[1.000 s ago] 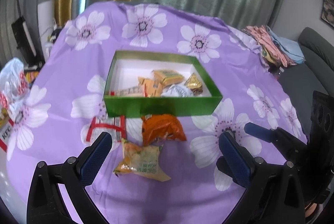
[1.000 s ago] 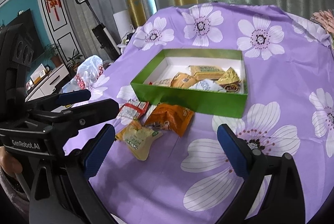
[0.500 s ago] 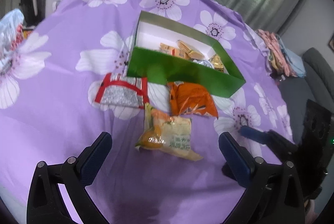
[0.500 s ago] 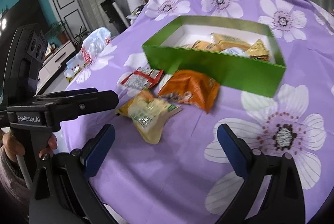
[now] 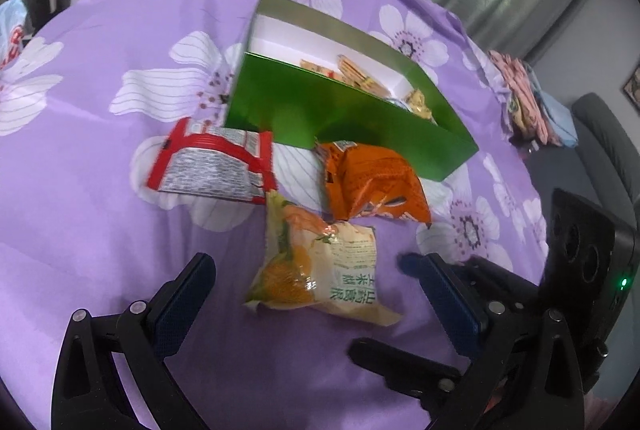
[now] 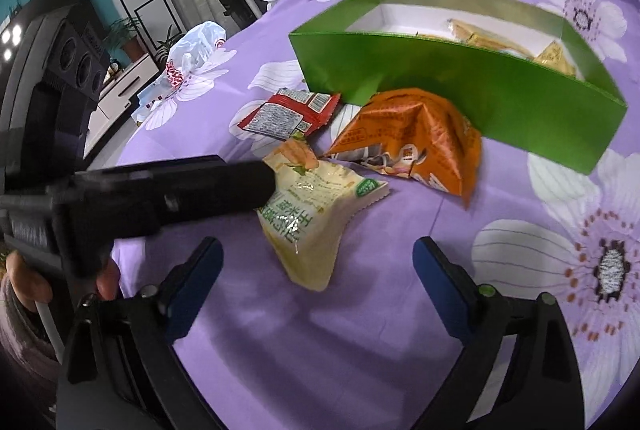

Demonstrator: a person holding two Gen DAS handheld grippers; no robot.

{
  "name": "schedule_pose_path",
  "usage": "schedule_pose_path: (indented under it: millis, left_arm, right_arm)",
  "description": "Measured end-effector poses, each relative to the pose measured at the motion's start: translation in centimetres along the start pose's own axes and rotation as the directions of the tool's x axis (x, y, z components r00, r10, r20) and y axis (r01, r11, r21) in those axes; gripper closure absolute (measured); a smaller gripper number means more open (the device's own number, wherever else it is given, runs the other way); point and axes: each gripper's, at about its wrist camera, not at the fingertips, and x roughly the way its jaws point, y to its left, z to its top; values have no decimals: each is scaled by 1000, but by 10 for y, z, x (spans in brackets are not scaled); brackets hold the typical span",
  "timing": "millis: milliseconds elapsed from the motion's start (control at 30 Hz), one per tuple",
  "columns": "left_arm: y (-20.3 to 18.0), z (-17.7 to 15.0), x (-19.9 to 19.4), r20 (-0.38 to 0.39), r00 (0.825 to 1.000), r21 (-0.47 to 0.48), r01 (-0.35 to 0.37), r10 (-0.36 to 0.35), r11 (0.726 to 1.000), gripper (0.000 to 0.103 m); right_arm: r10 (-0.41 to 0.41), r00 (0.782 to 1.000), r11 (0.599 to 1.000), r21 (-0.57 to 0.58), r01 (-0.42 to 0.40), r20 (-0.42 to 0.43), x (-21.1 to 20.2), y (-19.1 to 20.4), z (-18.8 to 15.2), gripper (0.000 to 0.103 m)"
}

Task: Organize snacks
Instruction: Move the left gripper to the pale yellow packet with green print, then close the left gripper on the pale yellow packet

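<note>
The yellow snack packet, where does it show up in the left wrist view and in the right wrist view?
Left wrist view: the yellow snack packet lies low in the middle, on the purple cloth just ahead of the gripper's fingers.
Right wrist view: the yellow snack packet lies at centre, its left end hidden behind the other gripper's dark finger.
Shared landmark: the orange packet leaning against the green box, just beyond the yellow one.

Three snack packets (image 5: pixel 324 270) before the box (image 5: pixel 344 117) (more snacks inside)
</note>
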Motion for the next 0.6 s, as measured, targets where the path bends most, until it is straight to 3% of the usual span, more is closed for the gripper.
schedule_pose_path:
  millis: [133, 300, 400, 600]
  left_arm:
    - [-2, 3, 8, -17, 1000, 10, 4, -4, 1000, 15]
    - [-2, 0, 15, -54, 999, 17, 8, -7, 1000, 46]
    - [1, -2, 15, -54, 999, -5, -4, 3, 1000, 55]
    - [-3, -6, 10, -47, 999, -7, -12, 12, 1000, 58]
  right_arm:
    - [33, 999, 999, -1, -33, -4, 8, 1, 4, 20]
    - [60, 998, 998, -10, -60, -7, 14, 2, 8, 41]
    - [53, 998, 998, -23, -53, -16, 17, 4, 9, 44]
    - [45, 999, 999, -29, -45, -20, 15, 5, 10, 55]
